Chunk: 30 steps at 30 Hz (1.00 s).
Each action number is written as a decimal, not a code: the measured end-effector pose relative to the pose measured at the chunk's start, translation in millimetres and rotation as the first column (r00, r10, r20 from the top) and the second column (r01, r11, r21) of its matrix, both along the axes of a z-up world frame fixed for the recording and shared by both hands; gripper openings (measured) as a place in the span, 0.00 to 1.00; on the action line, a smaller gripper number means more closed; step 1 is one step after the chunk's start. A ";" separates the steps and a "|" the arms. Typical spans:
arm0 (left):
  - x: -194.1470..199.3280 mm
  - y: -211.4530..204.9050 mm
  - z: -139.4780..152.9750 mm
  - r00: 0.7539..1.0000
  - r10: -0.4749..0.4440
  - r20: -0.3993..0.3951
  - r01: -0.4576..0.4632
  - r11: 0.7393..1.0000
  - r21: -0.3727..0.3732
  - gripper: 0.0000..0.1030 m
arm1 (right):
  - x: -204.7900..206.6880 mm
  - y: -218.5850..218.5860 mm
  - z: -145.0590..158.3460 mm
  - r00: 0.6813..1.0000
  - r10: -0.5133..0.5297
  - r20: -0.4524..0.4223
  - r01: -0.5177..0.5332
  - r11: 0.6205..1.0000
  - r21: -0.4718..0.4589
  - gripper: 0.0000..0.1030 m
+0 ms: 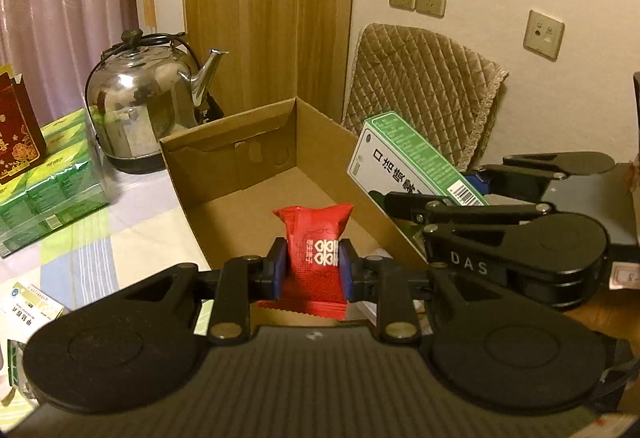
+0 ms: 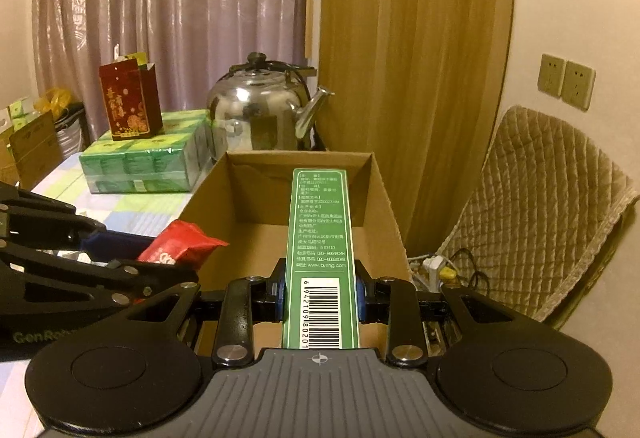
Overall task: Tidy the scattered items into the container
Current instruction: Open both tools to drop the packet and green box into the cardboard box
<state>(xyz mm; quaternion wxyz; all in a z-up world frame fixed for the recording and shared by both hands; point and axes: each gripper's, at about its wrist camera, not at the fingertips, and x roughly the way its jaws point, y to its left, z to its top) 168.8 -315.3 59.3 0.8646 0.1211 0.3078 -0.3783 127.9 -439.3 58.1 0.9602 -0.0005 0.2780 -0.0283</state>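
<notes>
My left gripper [image 1: 312, 266] is shut on a red snack packet [image 1: 316, 246] and holds it over the near edge of the open cardboard box [image 1: 224, 166]. My right gripper [image 2: 320, 294] is shut on a long green and white medicine box [image 2: 320, 238] that points into the cardboard box [image 2: 384, 214]. In the left wrist view the medicine box [image 1: 400, 162] hangs over the box's right wall, held by the right gripper [image 1: 460, 198]. In the right wrist view the left gripper [image 2: 160, 266] with the red packet [image 2: 180, 246] is at the box's left side.
A steel kettle [image 1: 148, 110] stands behind the box. Green tissue packs [image 1: 44, 186] with a red gift bag [image 1: 16, 130] on top lie at the left. Another small medicine box [image 1: 32, 308] lies on the checked tablecloth [image 1: 100, 250]. A padded chair [image 2: 540, 206] stands at the right.
</notes>
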 end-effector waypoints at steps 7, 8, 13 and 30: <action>1.7 4.3 -13.0 1.000 0.015 0.003 -0.015 1.000 0.018 0.33 | 7.5 -4.2 -7.2 1.000 -0.003 -0.012 0.003 1.000 0.011 0.27; 0.4 7.3 -13.2 1.000 0.018 0.007 -0.018 1.000 0.019 0.33 | 7.8 -3.8 -7.9 1.000 -0.002 -0.014 0.002 1.000 0.012 0.27; -5.6 23.1 -10.9 0.999 0.037 0.022 -0.037 0.999 0.014 0.33 | 9.3 0.1 -10.8 1.000 0.006 -0.024 -0.005 1.000 0.015 0.27; -9.6 57.7 -11.1 0.995 0.095 0.007 -0.096 0.995 0.005 0.37 | 23.3 15.6 -14.1 0.999 0.035 0.014 -0.035 0.997 0.062 0.58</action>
